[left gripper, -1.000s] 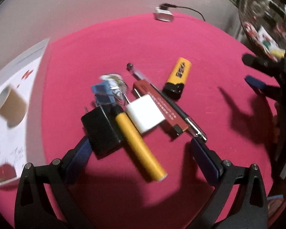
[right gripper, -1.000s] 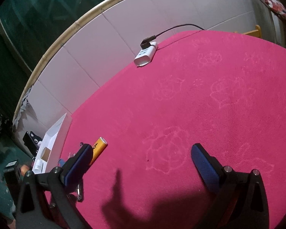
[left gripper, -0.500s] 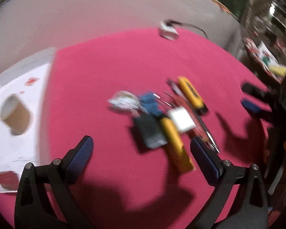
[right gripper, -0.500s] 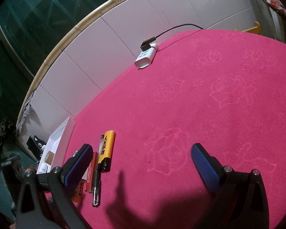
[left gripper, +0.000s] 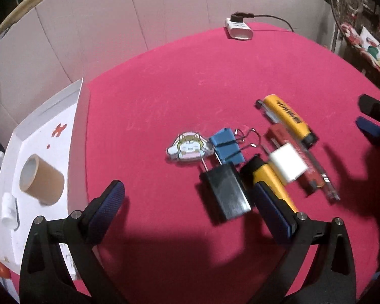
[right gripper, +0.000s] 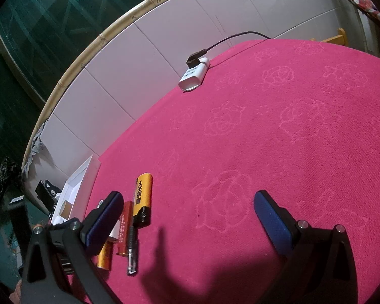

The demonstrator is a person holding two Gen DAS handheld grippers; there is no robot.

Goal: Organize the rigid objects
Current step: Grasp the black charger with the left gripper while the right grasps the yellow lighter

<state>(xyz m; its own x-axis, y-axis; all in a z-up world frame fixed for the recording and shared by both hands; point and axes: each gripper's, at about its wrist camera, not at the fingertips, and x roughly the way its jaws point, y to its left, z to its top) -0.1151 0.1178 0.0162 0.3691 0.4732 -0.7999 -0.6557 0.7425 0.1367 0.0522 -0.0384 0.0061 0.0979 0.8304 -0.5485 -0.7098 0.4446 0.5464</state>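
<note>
Black rectangular block (left gripper: 225,194) lies mid-bench on the pink cloth, touching a yellow cylindrical marker (left gripper: 271,179) and blue binder clip (left gripper: 226,146). Left hand-held gripper (left gripper: 190,207) gapes empty; right hand-held gripper (right gripper: 187,217) too. Closing here risks nudging neighbours.

yellow tube (left gripper: 271,179): lower end behind left tongs (left gripper: 190,207) | white block (left gripper: 287,162): blurred

Your items, placed relative to the blue binder clip (left gripper: 226,146): cartoon sticker (left gripper: 188,147) flat, touching its left side; black block (left gripper: 226,194) just below; yellow cylinder with black cap (left gripper: 268,179) lower right, white block (left gripper: 287,165) resting on it; red case (left gripper: 295,160), clear pen (left gripper: 301,152), yellow lighter (left gripper: 288,119) farther right.
</note>
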